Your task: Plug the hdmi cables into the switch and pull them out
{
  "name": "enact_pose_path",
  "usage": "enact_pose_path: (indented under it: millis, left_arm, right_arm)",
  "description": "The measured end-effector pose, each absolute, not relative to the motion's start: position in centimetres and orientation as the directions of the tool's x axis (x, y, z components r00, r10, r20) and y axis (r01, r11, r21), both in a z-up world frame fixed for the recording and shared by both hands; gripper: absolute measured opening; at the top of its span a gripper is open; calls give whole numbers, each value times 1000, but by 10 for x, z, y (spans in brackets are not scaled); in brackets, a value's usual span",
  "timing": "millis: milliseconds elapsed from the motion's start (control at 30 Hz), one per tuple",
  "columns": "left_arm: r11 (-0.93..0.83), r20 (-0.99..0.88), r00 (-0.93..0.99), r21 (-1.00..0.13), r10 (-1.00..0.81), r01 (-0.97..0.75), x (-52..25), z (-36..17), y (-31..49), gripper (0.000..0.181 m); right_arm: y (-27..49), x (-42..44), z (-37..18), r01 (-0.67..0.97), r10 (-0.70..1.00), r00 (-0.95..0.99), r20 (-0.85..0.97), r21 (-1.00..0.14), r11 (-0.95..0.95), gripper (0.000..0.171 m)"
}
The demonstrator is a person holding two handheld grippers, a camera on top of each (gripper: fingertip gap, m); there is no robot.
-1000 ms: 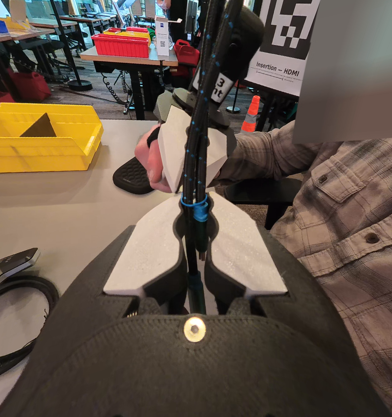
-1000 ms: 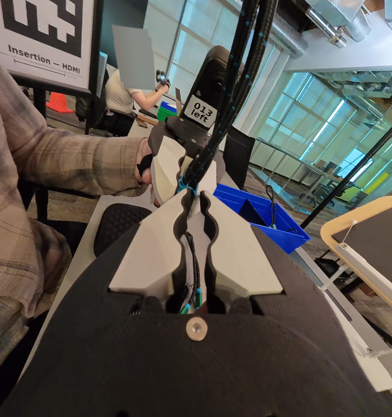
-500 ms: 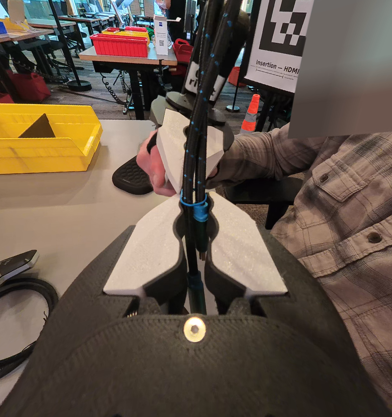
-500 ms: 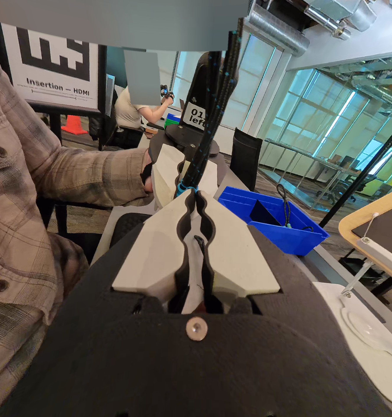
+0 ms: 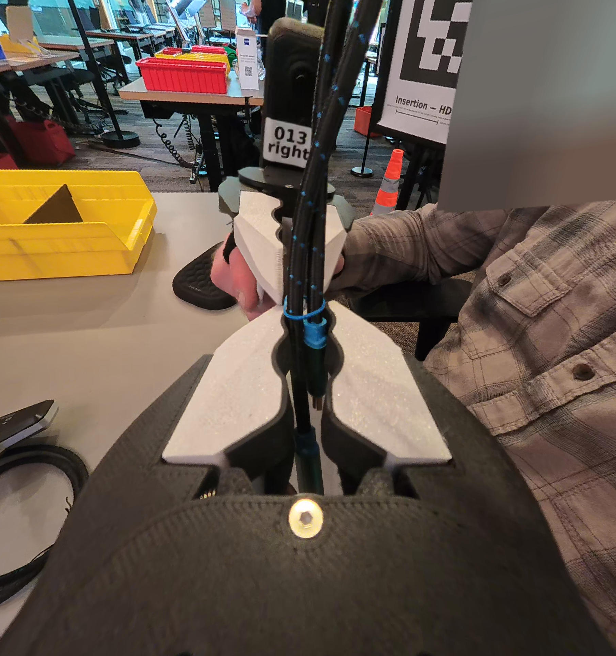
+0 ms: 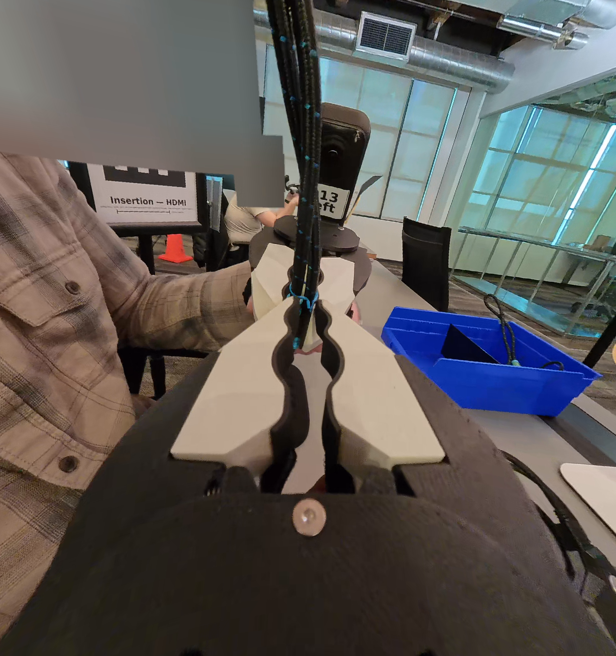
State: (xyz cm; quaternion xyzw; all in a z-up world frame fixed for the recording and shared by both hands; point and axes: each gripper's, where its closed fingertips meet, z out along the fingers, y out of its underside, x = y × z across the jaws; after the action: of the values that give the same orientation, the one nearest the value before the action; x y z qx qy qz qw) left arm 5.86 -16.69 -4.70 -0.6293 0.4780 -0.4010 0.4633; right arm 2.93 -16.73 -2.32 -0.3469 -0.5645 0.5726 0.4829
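A pale grey tabletop [image 5: 86,355] in an open office carries the work, with the two grippers raised above it and facing each other tip to tip. Nearest the left gripper [image 5: 304,316], a coil of black cable [image 5: 33,472] lies at the tabletop's left edge beside a dark flat device [image 5: 15,422]; farther back sit a black wrist pad [image 5: 200,287] and a yellow bin [image 5: 58,227]. On the right gripper's [image 6: 304,301] side a blue bin [image 6: 484,358] rests on the tabletop with a loop of cord hanging over its wall, and a white pad [image 6: 604,497] lies closer in. The bundle of black braided hdmi cables [image 5: 306,230], flecked with blue and tied with a thin blue band [image 5: 301,312], hangs down from above straight across the view, covering much of the opposite gripper and its camera. It drops right at the tips where the two pairs of fingers meet. The left fingers [image 5: 242,376] stand slightly apart, closed around the bundle at the tips, with a blue-collared plug [image 5: 314,351] and a second cable running down the gap between them. The right fingers [image 6: 249,376] are also narrowly apart, pinching the tied bundle at their tips, with the gap behind showing bare tabletop. A person in a plaid shirt [image 5: 530,337] sits close on one side. Beyond stand an orange cone [image 5: 391,184], a sign board [image 6: 147,198], red bins [image 5: 182,74] and glass walls.
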Motion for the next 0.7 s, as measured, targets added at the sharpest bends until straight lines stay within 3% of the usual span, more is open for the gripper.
enact_pose_path:
  millis: [67,700]
  left_arm:
    - [-110,58,220,-967,-974,-232,59,-47,-167,13]
    - [-107,47,234,-962,-971,-251,59,-49,-166,13]
  right_arm:
    - [-166,30,-22,-171,946,-296,130,-982,82,0]
    - [-166,29,-23,-165,951,-302,72,-986,23,0]
